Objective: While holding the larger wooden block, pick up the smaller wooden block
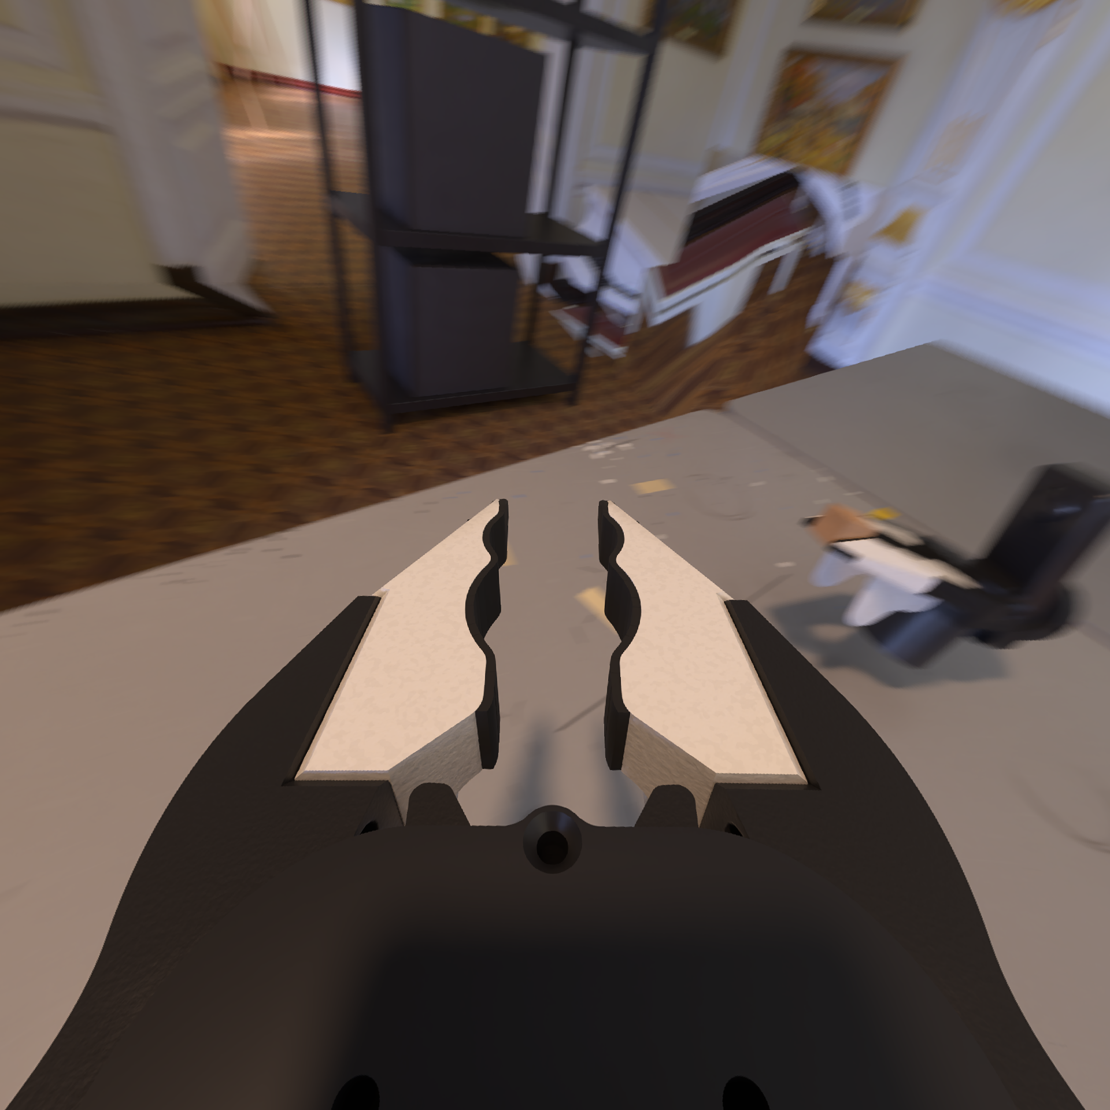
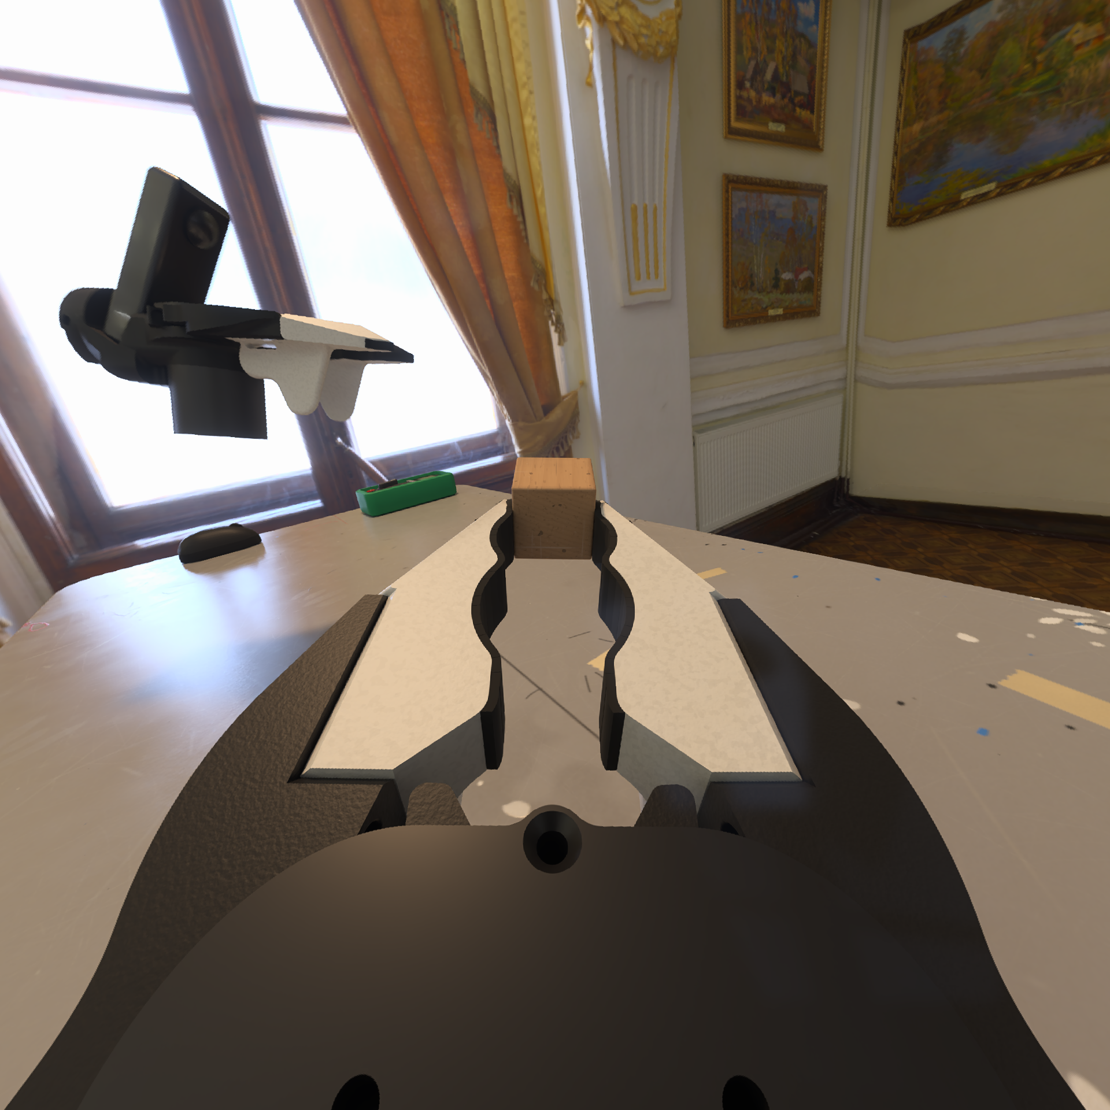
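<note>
My right gripper [image 2: 552,510] is shut on a light wooden block [image 2: 552,516], gripped between its fingertips above the grey table [image 2: 150,661]. I cannot tell if it is the larger or the smaller block. No other block is in view. My left gripper [image 1: 552,510] is open and empty, its jaws a block's width apart over the table [image 1: 180,691]. It also shows in the right wrist view [image 2: 390,354], hovering high at the left. The left wrist view shows the right gripper [image 1: 841,540] blurred at the right, with the block [image 1: 844,521] at its tips.
A green box [image 2: 405,492] and a black mouse [image 2: 219,542] lie near the table's far edge by the window. A black shelf unit [image 1: 468,210] stands on the floor beyond the table edge. Tape strips [image 2: 1057,697] and paint flecks mark the tabletop.
</note>
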{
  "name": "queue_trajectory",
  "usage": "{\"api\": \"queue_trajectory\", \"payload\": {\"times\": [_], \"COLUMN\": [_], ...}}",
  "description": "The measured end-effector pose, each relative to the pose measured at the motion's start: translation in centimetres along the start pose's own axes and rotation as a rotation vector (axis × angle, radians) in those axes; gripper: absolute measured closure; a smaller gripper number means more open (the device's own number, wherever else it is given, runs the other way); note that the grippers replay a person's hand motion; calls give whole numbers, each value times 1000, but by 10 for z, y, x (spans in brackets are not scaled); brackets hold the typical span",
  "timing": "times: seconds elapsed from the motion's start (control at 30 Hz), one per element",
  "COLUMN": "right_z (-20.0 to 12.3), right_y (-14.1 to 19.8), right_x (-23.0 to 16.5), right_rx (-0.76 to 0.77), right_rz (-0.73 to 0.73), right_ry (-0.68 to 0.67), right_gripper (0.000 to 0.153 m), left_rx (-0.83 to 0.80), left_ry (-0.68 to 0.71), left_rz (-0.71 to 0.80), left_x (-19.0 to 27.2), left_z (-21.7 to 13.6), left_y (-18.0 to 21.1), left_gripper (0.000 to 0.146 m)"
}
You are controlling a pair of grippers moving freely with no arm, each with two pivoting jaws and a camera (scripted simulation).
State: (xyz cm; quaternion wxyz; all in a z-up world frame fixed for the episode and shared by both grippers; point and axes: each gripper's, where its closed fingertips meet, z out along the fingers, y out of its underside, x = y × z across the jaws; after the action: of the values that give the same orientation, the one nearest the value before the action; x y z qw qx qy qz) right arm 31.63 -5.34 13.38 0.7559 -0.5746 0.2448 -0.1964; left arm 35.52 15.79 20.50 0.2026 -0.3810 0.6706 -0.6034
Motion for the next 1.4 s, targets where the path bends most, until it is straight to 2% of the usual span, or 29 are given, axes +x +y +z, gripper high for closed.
{"api": "queue_trajectory", "payload": {"times": [0.13, 0.2, 0.37, 0.47, 0.57, 0.7, 0.77, 0.9, 1.03, 1.17, 1.27, 1.4], "right_z": [0, 0, 0, 1, 1, 0, 0, 0, 0, 0, 0, -2], "right_y": [0, 0, 1, 1, 1, 0, 0, 0, 0, 0, 0, -2], "right_x": [1, 1, -1, -1, -1, -1, -2, -4, -5, -5, -5, -3], "right_rx": [2, 1, -4, -9, -5, 2, 1, 3, 1, -2, 2, 18], "right_rz": [4, 4, 0, 5, 11, 13, 9, -5, -4, -4, -5, 5], "right_ry": [6, 7, -7, -11, -14, -18, -20, -28, -36, -40, -40, -32], "right_gripper": [128, 128, 128, 128, 128, 128, 128, 128, 128, 128, 128, 128], "left_rx": [-118, -243, -676, -794, -853, -778, -753, -690, -544, -339, -240, -193], "left_ry": [-323, -414, -375, -363, -420, -390, -365, -365, -486, -472, -362, -68], "left_rz": [207, 297, 356, 310, 135, -208, -263, -74, 133, 192, 147, 59], "left_x": [-76, -109, -167, -192, -218, -236, -240, -237, -229, -211, -186, -127], "left_z": [-44, -59, -73, -76, -78, -64, -57, -56, -71, -76, -75, -64], "left_y": [-14, -9, 34, 52, 66, 84, 92, 80, 19, -43, -65, -64], "left_gripper": [116, 116, 116, 114, 113, 112, 113, 134, 138, 142, 144, 143]}}
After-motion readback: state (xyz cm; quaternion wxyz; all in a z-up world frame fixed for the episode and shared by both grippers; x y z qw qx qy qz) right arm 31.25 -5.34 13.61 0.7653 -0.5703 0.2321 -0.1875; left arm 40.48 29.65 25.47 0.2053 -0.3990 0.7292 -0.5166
